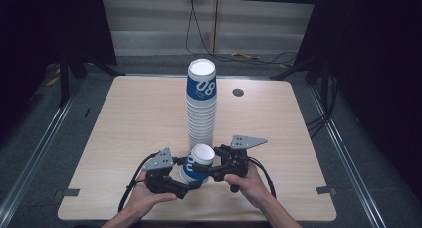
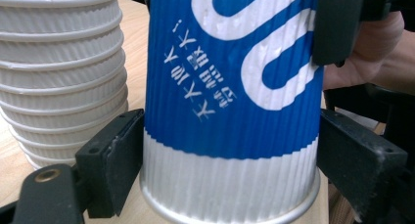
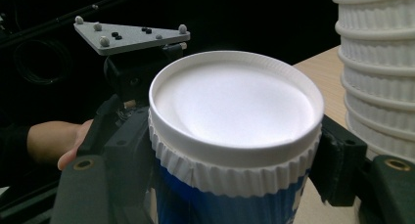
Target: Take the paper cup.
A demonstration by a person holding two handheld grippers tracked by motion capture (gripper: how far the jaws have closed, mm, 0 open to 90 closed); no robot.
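Observation:
A blue and white ribbed paper cup (image 1: pixel 199 163) is held tilted above the table's front edge, its white round end up. My left gripper (image 1: pixel 191 182) is shut on its lower white band (image 2: pixel 230 185), one pad pressing on each side. My right gripper (image 1: pixel 204 168) is shut on the ribbed band just under the white end (image 3: pixel 235 106). In the left gripper view the right gripper's black jaw (image 2: pixel 337 23) lies against the cup's upper part. Just behind the cup stands a tall stack of the same cups (image 1: pixel 201 113), close beside it (image 2: pixel 58 72) (image 3: pixel 377 77).
The wooden table (image 1: pixel 139 118) has a small black round cap (image 1: pixel 238 92) at the back right of the stack. Dark curtains flank the table, and cables lie on the floor behind it. The left gripper's grey plate (image 3: pixel 129 35) rises behind the cup.

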